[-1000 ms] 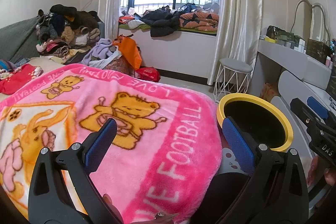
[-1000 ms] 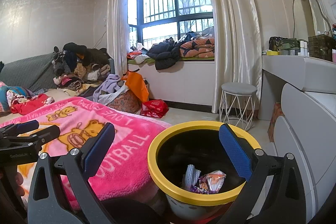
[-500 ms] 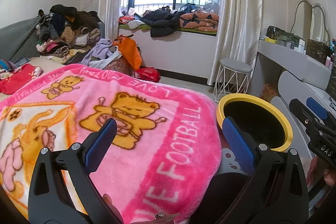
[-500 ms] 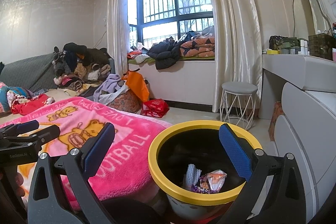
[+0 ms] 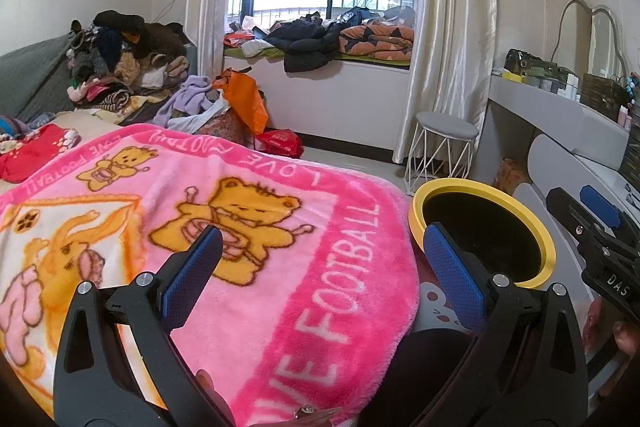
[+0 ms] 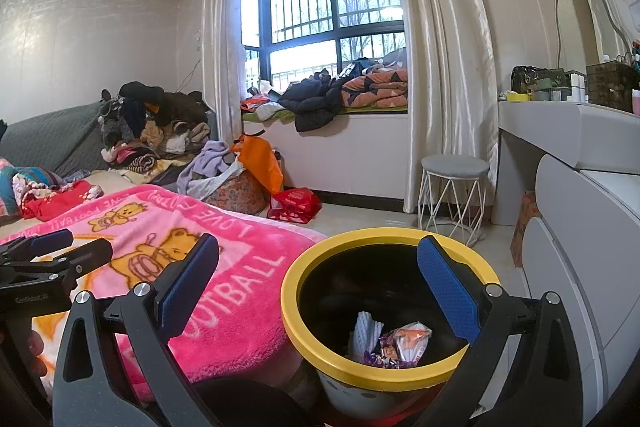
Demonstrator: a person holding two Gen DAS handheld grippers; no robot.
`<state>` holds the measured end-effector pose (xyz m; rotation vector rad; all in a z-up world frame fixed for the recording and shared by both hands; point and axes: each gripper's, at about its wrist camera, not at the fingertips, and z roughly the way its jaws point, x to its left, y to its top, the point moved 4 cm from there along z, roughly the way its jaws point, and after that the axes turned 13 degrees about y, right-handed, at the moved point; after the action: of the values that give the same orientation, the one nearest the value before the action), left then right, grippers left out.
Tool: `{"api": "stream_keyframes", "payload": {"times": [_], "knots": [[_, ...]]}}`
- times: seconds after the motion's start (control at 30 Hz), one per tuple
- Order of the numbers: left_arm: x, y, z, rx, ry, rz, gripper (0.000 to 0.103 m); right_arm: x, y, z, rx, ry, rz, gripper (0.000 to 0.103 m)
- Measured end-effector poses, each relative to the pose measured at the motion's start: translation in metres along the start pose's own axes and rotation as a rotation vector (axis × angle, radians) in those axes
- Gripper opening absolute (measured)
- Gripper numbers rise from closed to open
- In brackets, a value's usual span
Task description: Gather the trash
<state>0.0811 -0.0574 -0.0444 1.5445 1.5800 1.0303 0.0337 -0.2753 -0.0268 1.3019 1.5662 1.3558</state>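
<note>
Here the left tongs (image 5: 320,269) stand wide apart with nothing between their blue pads, held over a pink cartoon-bear blanket (image 5: 248,235) that fills the lower left of the left wrist view. The yellow-rimmed trash bin (image 5: 484,227) sits at the lower right of that view, just beside the blanket's edge, its inside dark. In the right wrist view the right tongs (image 6: 318,287) are likewise spread apart and empty, framing the same bin (image 6: 384,379) at lower centre. Inside it lie a white wad (image 6: 366,331) and crumpled snack wrappers (image 6: 404,343), touching one another near the bottom. The left tongs (image 6: 52,255) show at the left edge of this view, above the blanket (image 6: 224,291). A grey-topped wire stool (image 6: 454,195) stands on the floor behind the bin, beside the white desk (image 6: 560,127).
</note>
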Motion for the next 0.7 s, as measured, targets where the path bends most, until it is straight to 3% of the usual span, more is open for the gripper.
{"api": "stream_keyframes", "payload": {"times": [0.5,0.6,0.7], "knots": [[0.004,0.001,0.0,0.017,-0.003,-0.032,0.093,0.001,0.005,0.001,0.0,-0.015,0.017,0.097],[0.029,0.005,0.001,0.037,0.069,-0.1,0.093,0.019,0.015,0.01,0.001,0.014,0.004,0.097],[0.079,0.002,0.002,0.064,0.159,-0.185,0.093,0.067,0.027,0.039,0.036,0.131,-0.041,0.097]]}}
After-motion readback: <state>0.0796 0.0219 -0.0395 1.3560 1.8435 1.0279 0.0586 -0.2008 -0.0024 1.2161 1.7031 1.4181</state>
